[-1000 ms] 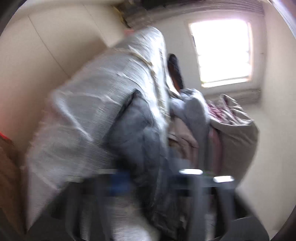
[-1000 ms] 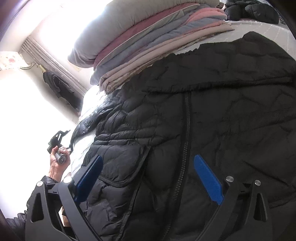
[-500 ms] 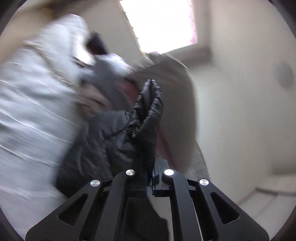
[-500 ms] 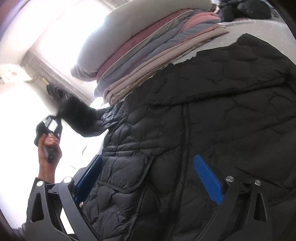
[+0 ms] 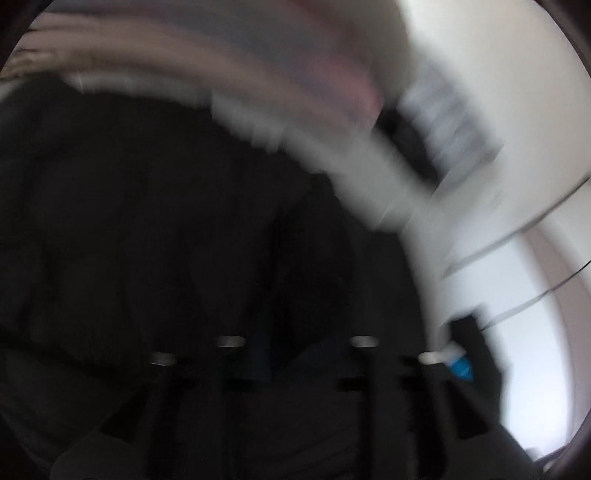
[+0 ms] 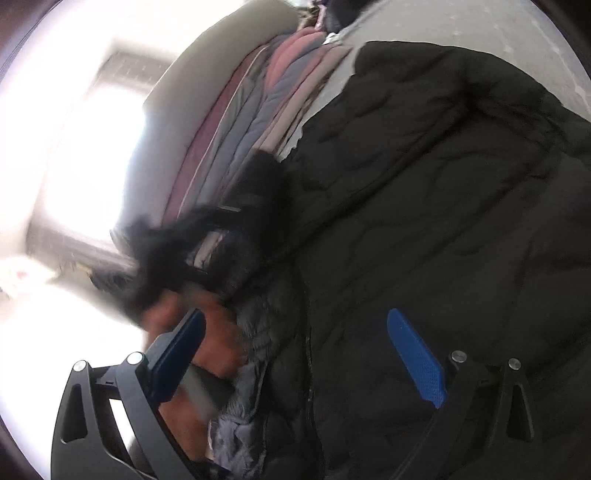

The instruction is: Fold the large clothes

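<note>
over the bed, your black puffer jacket (image 6: 424, 206) lies spread beside folded quilts (image 6: 255, 122).
right gripper (image 6: 306, 354) hovers spread, free to pin it; left gripper (image 5: 295, 354) too blurred to tell.

A: What does the room look like?

B: In the right wrist view, a bright window (image 6: 85, 122) on the left floods the frame with white daylight. A pale wall (image 6: 207, 48) rises beside it.

A: Any furniture?

B: A stack of folded quilts (image 6: 251, 122) in mauve, grey-blue and beige sits far left on a light bed surface (image 6: 480, 26). The left wrist view is heavily blurred; only a white wall (image 5: 498, 55) shows.
</note>
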Available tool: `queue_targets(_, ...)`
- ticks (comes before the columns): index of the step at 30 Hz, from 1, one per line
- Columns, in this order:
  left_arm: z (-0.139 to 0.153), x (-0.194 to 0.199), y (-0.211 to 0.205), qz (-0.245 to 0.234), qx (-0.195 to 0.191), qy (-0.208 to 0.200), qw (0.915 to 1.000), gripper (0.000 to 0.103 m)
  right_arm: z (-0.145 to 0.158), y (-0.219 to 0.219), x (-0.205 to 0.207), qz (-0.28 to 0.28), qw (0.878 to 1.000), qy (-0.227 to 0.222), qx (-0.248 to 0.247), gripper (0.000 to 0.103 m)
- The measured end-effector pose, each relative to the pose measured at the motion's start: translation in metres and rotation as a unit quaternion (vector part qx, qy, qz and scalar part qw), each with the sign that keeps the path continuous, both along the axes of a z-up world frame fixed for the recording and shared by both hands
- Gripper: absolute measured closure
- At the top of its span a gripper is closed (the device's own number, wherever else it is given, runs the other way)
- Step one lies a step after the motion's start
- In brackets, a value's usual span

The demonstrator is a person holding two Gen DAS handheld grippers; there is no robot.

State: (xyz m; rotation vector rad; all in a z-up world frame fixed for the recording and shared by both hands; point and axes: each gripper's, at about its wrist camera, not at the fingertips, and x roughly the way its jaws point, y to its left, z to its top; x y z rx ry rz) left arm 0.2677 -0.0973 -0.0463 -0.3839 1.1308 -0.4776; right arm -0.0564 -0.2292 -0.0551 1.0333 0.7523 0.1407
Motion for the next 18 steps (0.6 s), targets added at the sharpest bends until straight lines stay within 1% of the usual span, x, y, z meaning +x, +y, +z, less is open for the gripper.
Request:
queue_targets(1, -0.004, -0.002, -0.01, -0.015, 0.029, 0.006, 0.9994, 0.055, -0.001, -0.004, -0.001, -0.007, 1.0, 0.0, 0.008, 0.008)
queue_targets(2, -0.003, -0.004, -0.016, -0.03, 0.055, -0.005, 0.998, 0.053, 0.0, -0.007, -0.002, -0.011, 1.0, 0.0, 0.012, 0.008)
queue_targets(3, 0.004, -0.008, -0.023, -0.043, 0.076, -0.02, 0.996, 0.045, -0.001, -0.008, -0.002, -0.016, 1.0, 0.001, 0.016, 0.008)
queue_targets(4, 0.013, -0.011, -0.027, -0.057, 0.096, -0.033, 0.9931, 0.042, -0.002, -0.011, -0.003, -0.02, 1.0, 0.002, 0.021, 0.008)
queue_targets(7, 0.049, -0.03, -0.024, -0.074, 0.136, -0.074, 0.9852, 0.035, -0.005, -0.012, -0.003, -0.026, 0.999, 0.007, 0.027, 0.008)
queue_targets(9, 0.072, -0.049, -0.012, -0.077, 0.145, -0.099, 0.9814, 0.027, -0.006, -0.012, 0.0, -0.026, 0.999, 0.012, 0.026, 0.008)
queue_targets(10, 0.087, -0.065, 0.002, -0.073, 0.151, -0.115, 0.9791, 0.025, -0.006, -0.009, 0.001, -0.025, 0.999, 0.014, 0.023, 0.008)
queue_targets(11, 0.094, -0.082, 0.007, -0.07, 0.152, -0.122, 0.9783, 0.021, -0.006, -0.014, 0.0, -0.023, 0.999, 0.015, 0.021, 0.008)
queue_targets(13, 0.111, -0.116, 0.048, -0.054, 0.145, -0.132, 0.9791, 0.017, -0.005, -0.013, 0.003, -0.021, 1.0, 0.018, 0.008, 0.008)
queue_targets(14, 0.111, -0.132, 0.063, -0.044, 0.142, -0.133, 0.98, 0.015, -0.002, -0.011, 0.007, -0.022, 1.0, 0.019, -0.002, 0.008)
queue_targets(16, 0.107, -0.158, 0.092, -0.023, 0.135, -0.133, 0.9816, 0.014, 0.01, -0.006, 0.014, -0.022, 0.999, 0.012, -0.03, 0.008)
queue_targets(17, 0.103, -0.166, 0.103, -0.013, 0.132, -0.132, 0.9823, 0.014, 0.014, -0.002, 0.022, -0.017, 0.999, 0.008, -0.042, 0.008)
queue_targets(18, 0.098, -0.173, 0.115, -0.002, 0.127, -0.132, 0.9832, 0.014, 0.023, 0.002, 0.033, -0.008, 0.998, 0.003, -0.066, 0.008)
